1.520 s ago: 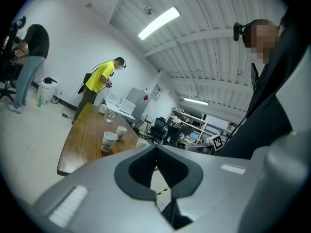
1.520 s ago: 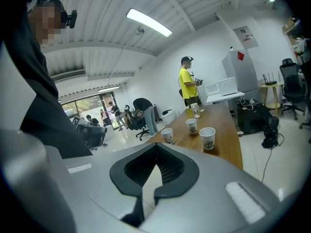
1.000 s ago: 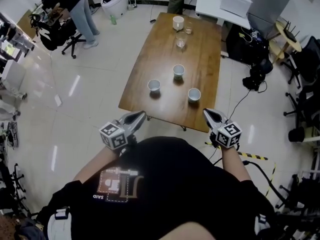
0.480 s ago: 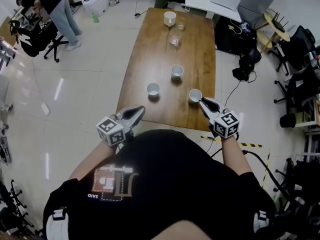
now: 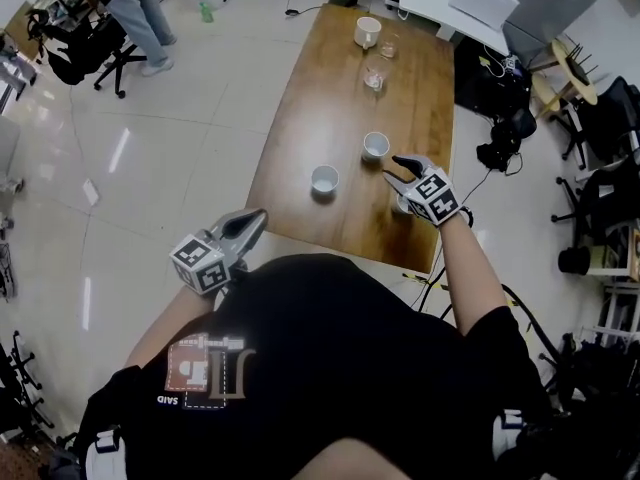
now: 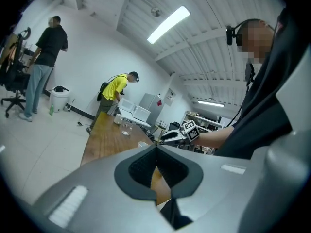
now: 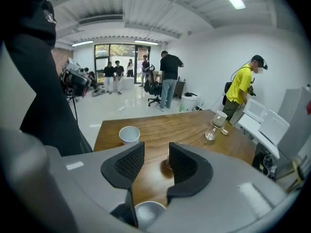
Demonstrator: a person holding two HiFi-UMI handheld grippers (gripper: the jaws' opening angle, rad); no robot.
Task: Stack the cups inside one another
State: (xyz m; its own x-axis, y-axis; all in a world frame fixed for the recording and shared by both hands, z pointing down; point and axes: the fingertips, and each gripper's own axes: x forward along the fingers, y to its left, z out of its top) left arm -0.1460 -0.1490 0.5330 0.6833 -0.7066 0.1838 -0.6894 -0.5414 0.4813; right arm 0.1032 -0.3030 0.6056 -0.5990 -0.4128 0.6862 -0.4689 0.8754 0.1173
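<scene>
Now, cups: three, upright on table, mouths up, axes vertical.
Right gripper: above nearest cup, jaws opening, nothing between.
Left gripper: jaws together, off table's near edge.

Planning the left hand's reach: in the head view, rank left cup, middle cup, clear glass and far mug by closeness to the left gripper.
1. Left cup, ahead of the left gripper.
2. Middle cup, farther right.
3. Clear glass, farther back.
4. Mug, far end.
</scene>
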